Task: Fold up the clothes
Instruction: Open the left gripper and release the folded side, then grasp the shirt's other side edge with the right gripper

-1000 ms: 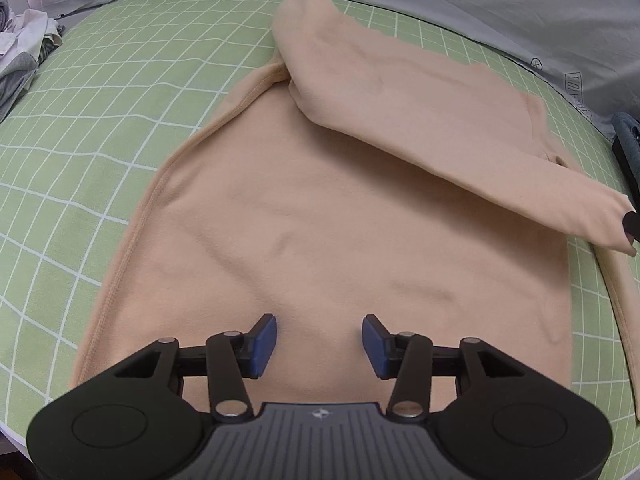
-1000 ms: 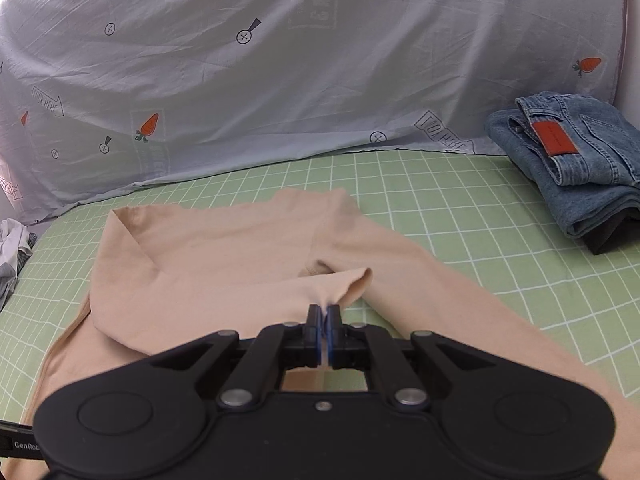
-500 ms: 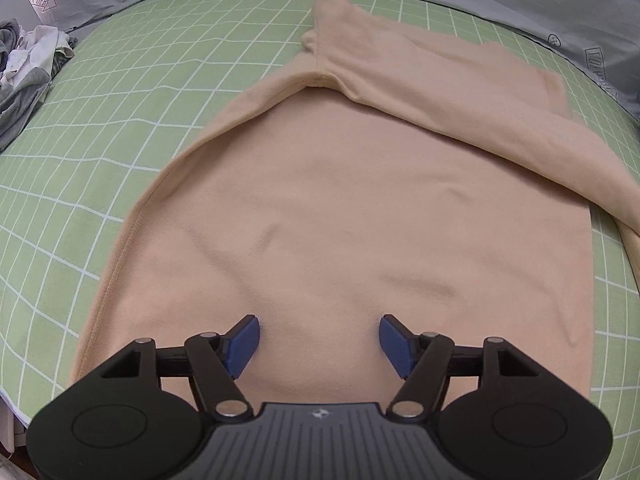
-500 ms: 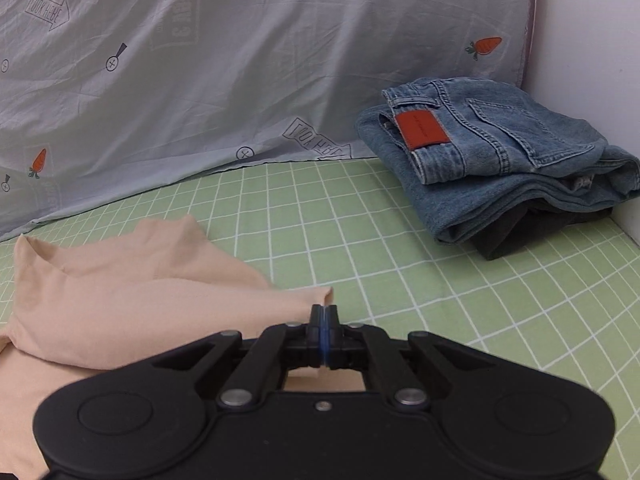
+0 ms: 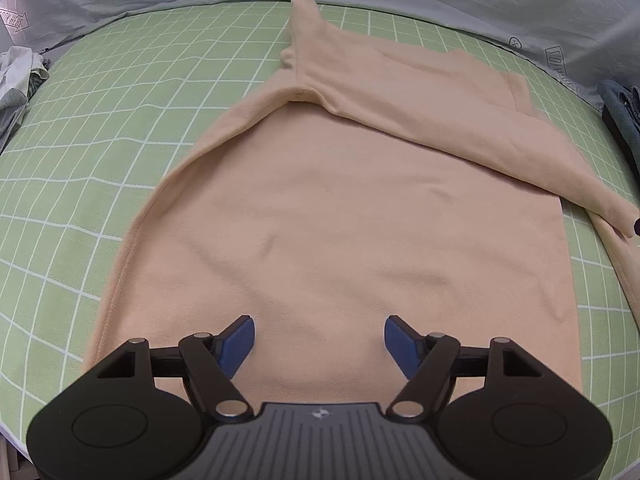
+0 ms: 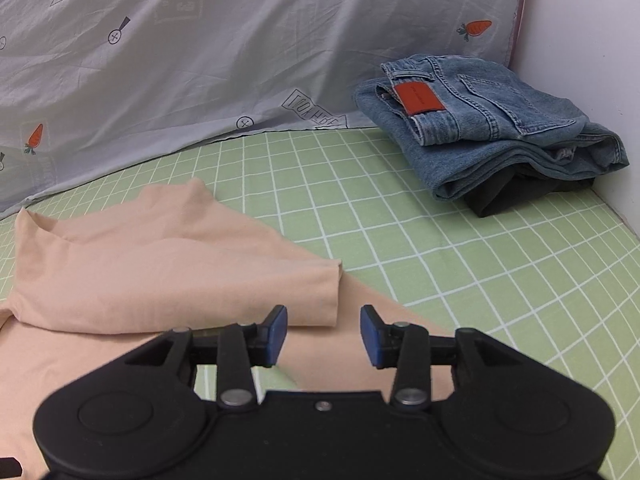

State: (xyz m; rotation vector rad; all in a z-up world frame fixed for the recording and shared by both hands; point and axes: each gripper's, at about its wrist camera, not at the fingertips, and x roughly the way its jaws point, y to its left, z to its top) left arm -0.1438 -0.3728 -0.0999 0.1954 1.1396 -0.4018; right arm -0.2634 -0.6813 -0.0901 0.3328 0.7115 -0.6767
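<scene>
Across the green checked sheet [image 5: 120, 128] of what looks like a bed, one peach long-sleeved top [image 5: 340, 232] lies spread flat, with one sleeve [image 5: 460, 120] folded diagonally over its chest so that the cuff overhangs the right edge. The left claw [image 5: 319, 336] hovers over the hem with its jaws wide apart and nothing between them. The right claw [image 6: 322, 330] is also spread open and empty, just in front of the sleeve's cuff [image 6: 320, 292].

Risks, as I judge them: the cuff hangs past the body's side line, so a later fold could trap it crooked and leave a lumpy edge. The soft knit may drag and wrinkle if a claw pinches only one layer at the hem. A wide swing to the right could knock the folded jeans [image 6: 480, 120].

Count: one peach top, two claws, one pair of jeans on one dark folded garment [image 6: 508, 192], one loose heap of pale clothes [image 5: 16, 80] far left, one printed grey cloth [image 6: 200, 60] behind.
</scene>
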